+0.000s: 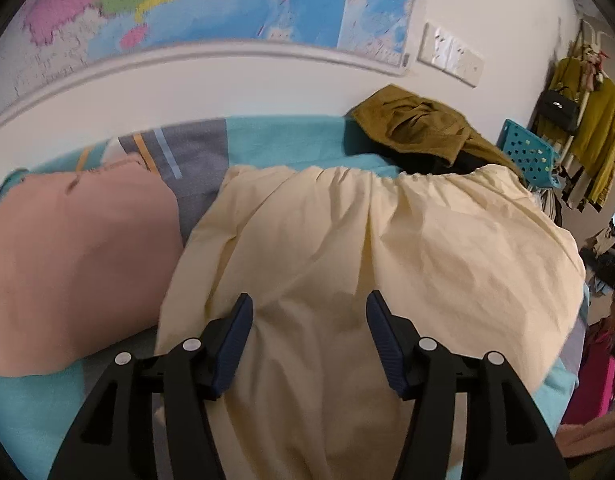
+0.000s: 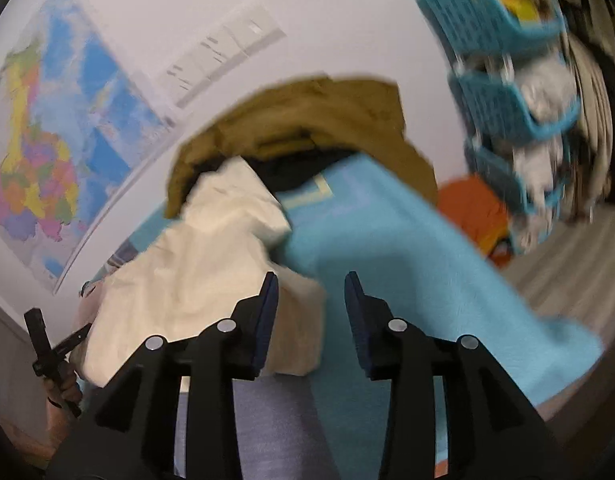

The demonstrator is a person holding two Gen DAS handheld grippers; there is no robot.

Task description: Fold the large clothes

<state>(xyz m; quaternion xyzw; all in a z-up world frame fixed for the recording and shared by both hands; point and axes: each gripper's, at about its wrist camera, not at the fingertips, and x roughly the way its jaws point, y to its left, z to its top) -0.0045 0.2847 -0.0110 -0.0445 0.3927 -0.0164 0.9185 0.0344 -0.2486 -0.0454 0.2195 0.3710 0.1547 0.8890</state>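
Observation:
A large cream garment [image 1: 367, 248] lies spread and wrinkled over the teal bed [image 1: 291, 136]. My left gripper [image 1: 309, 320] hovers just above its near part, open, with cloth under the gap but nothing pinched. In the right wrist view, which is blurred, the same cream garment [image 2: 187, 272] is bunched to the left. My right gripper [image 2: 311, 304] is open at its right edge. A folded corner of the cloth lies by the left finger [image 2: 267, 320], not pressed. A hand [image 2: 61, 390] holding the other tool shows at the far left.
A pink garment [image 1: 67, 260] lies on the bed to the left. A crumpled olive garment [image 1: 419, 128] sits at the back by the wall. Blue baskets [image 2: 503, 92] and hanging clothes [image 1: 591, 128] stand right of the bed. An orange thing [image 2: 475, 208] is on the floor.

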